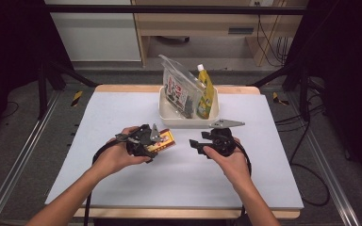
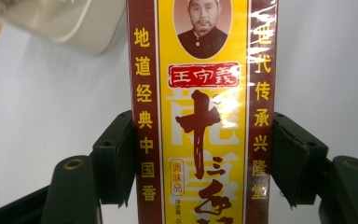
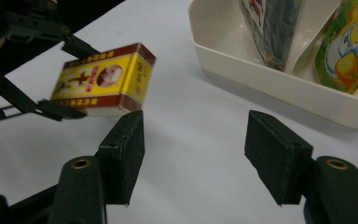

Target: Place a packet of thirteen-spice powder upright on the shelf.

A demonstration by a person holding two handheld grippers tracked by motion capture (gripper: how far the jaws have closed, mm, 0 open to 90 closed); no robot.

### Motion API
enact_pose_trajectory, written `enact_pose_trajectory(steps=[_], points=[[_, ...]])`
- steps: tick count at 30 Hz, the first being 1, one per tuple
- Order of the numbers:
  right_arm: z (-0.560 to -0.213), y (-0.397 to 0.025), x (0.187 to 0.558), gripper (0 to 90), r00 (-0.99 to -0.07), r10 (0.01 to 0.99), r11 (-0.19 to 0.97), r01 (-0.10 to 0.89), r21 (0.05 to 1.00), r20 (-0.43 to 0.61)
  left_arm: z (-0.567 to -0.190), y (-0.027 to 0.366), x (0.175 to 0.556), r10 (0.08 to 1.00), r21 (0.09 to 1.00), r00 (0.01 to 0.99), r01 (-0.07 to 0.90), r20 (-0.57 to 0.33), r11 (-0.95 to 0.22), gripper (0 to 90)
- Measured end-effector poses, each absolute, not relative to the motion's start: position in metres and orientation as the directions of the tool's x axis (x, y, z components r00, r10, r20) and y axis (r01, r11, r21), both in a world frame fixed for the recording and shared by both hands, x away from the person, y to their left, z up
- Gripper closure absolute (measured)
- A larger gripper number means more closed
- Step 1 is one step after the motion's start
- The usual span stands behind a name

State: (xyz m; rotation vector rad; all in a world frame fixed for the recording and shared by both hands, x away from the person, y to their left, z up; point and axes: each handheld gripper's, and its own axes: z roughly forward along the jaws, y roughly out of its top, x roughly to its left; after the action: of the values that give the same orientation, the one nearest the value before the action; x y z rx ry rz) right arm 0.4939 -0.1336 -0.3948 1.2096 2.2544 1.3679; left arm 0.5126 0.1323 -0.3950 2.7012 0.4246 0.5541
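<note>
- Seasoning box [image 1: 164, 139]: yellow and maroon carton, held clear of the white table [image 1: 122, 113] in the near-left part of the scene. In the left gripper view its long axis runs straight away from the camera, lengthwise between the jaws, far end free.
- Left gripper [image 2: 203, 158]: jaws closed on the two long maroon sides of the box, pads [image 2: 121, 158] flat against the carton (a firm-looking grip, as far as can be judged).
- Right gripper [image 3: 193, 154]: jaws spread wide, nothing between them; it hovers over bare table just right of the box and near the tray.
- Cream tray [image 1: 188, 121]: far-centre of the table, up and to the right of the box; it holds a clear snack bag [image 1: 181, 92] and a yellow spouted pouch [image 1: 206, 92], both upright.
- Key relation: the box's free end points toward the far right, roughly at the tray; the left gripper already carries it, so the tray lies ahead of that hand, and the right one is nearer the tray but idle.
</note>
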Motion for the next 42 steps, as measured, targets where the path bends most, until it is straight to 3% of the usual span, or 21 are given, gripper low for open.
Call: enact_pose_trajectory(steps=[13, 32, 42], points=[[-0.381, -0.123, 0.504, 43.7, -0.672, 0.695, 0.224, 0.541, 0.811, 0.256, -0.396, 0.114, 0.505, 0.344, 0.486, 0.851, 0.123, 0.397, -0.865, 31.9], [-0.382, -0.106, 0.519, 45.3, -0.686, 0.624, 0.209, 0.607, 0.767, 0.373, -0.391, 0.109, 0.488, 0.349, 0.569, 0.843, 0.063, 0.410, -0.820, 31.8], [-0.383, -0.104, 0.521, 53.4, -0.680, 0.594, 0.195, 0.641, 0.742, 0.431, -0.388, 0.107, 0.485, 0.364, 0.604, 0.833, 0.046, 0.417, -0.796, 31.7]])
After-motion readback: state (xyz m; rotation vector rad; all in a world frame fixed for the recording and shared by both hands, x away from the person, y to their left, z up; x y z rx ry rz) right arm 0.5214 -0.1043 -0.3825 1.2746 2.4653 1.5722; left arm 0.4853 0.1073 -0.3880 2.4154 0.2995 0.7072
